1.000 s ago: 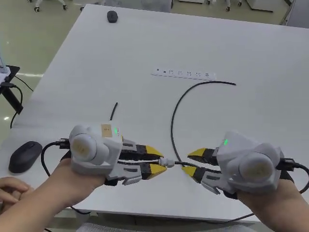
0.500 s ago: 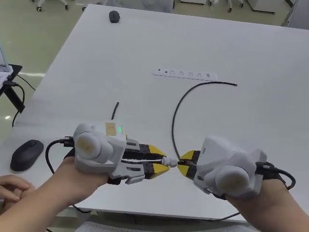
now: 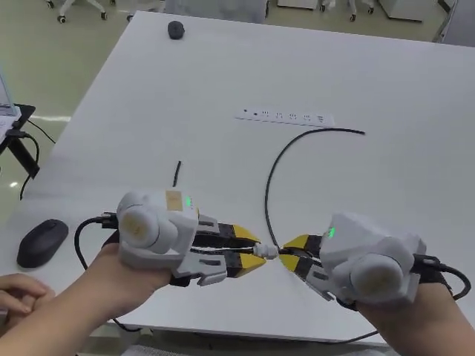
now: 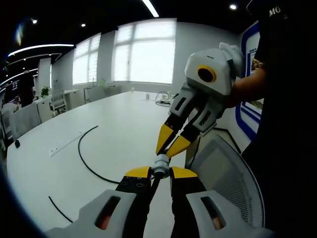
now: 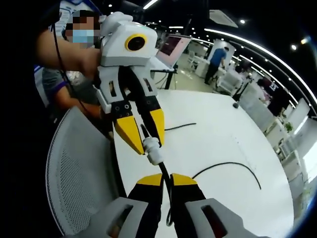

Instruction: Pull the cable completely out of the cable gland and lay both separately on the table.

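The right hand-held gripper (image 3: 289, 253) now sits closer in, jaws closed on the cable (image 3: 268, 185) just beside the gland (image 3: 268, 252).

Left tool (image 3: 259, 251) and right tool (image 3: 286, 252) tip to tip; open white desk (image 3: 185, 96) ahead.
A small white cable gland (image 3: 269, 252) fills the gap between them. Ahead, a thin black cable (image 3: 269, 178) arcs towards a long white power strip (image 3: 285, 117). A short black wire (image 3: 177, 173) lies ahead of the left tool, and a black computer mouse (image 3: 42, 242) lies outside it.
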`<action>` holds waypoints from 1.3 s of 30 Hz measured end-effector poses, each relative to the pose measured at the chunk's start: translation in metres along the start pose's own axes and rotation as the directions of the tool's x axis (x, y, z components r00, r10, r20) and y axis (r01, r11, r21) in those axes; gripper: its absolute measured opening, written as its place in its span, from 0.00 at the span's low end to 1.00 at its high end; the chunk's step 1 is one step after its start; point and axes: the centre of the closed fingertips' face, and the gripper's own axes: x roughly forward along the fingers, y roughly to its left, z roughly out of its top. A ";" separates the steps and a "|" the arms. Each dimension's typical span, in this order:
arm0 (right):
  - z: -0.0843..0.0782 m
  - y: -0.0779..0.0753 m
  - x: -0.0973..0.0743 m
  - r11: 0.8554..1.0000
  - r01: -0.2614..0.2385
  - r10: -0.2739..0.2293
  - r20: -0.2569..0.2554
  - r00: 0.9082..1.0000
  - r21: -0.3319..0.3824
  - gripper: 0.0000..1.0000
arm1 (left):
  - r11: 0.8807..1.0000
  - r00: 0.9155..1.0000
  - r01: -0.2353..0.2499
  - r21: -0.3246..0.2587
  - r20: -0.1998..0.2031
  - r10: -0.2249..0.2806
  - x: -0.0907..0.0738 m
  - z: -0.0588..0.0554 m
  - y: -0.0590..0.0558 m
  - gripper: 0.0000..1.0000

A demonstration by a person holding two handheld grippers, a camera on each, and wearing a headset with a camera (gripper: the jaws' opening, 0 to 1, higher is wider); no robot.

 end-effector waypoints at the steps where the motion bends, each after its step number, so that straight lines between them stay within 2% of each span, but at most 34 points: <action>1: -0.001 -0.003 -0.001 1.000 0.003 -0.003 0.012 1.000 0.017 0.00 | 1.000 1.000 0.000 0.000 0.001 0.000 0.000 0.000 0.000 0.15; 5: -0.007 -0.010 -0.005 0.993 0.006 -0.010 0.033 0.999 0.120 0.00 | 1.000 1.000 -0.001 0.004 0.009 0.001 -0.001 0.004 0.001 0.15; 10: -0.017 -0.018 -0.006 0.982 0.010 -0.019 0.047 0.999 0.188 0.00 | 1.000 1.000 -0.007 0.011 0.003 0.007 0.001 0.006 0.002 0.15; 14: -0.025 -0.019 -0.006 0.962 0.005 -0.022 0.059 0.998 0.274 0.00 | 1.000 1.000 -0.005 0.015 -0.004 0.005 0.002 0.005 0.001 0.15; 15: -0.027 -0.019 -0.006 0.953 0.002 -0.022 0.062 0.998 0.304 0.00 | 1.000 1.000 -0.004 0.015 -0.005 0.004 0.002 0.005 0.001 0.15; 17: -0.033 -0.021 -0.005 0.946 0.010 -0.030 0.057 0.998 0.323 0.00 | 1.000 1.000 -0.006 0.014 -0.006 0.006 0.002 0.005 0.001 0.15; 21: -0.042 -0.025 -0.005 0.914 0.024 -0.049 0.051 0.998 0.405 0.00 | 1.000 1.000 -0.011 0.007 -0.001 0.011 0.002 0.005 0.001 0.15; 26: -0.054 -0.028 -0.003 0.886 0.060 -0.075 0.015 0.997 0.459 0.00 | 1.000 1.000 -0.022 -0.001 0.000 0.022 0.003 0.004 0.001 0.15; 28: -0.059 -0.025 -0.002 0.875 0.061 -0.063 -0.012 0.998 0.481 0.00 | 1.000 1.000 -0.020 -0.023 0.009 0.020 0.004 0.004 0.000 0.15; 32: -0.058 -0.026 -0.003 0.892 0.080 -0.079 -0.022 0.997 0.445 0.00 | 0.999 1.000 -0.024 -0.023 0.003 0.024 0.004 0.002 0.000 0.15; 36: -0.057 -0.026 -0.006 0.893 0.074 -0.075 -0.016 0.997 0.444 0.01 | 0.999 0.999 -0.032 -0.027 0.006 0.032 0.003 0.003 0.001 0.15; 39: -0.054 -0.024 -0.009 0.910 0.082 -0.087 -0.007 0.996 0.407 0.02 | 0.999 0.999 -0.035 -0.028 0.005 0.035 0.002 0.003 0.001 0.15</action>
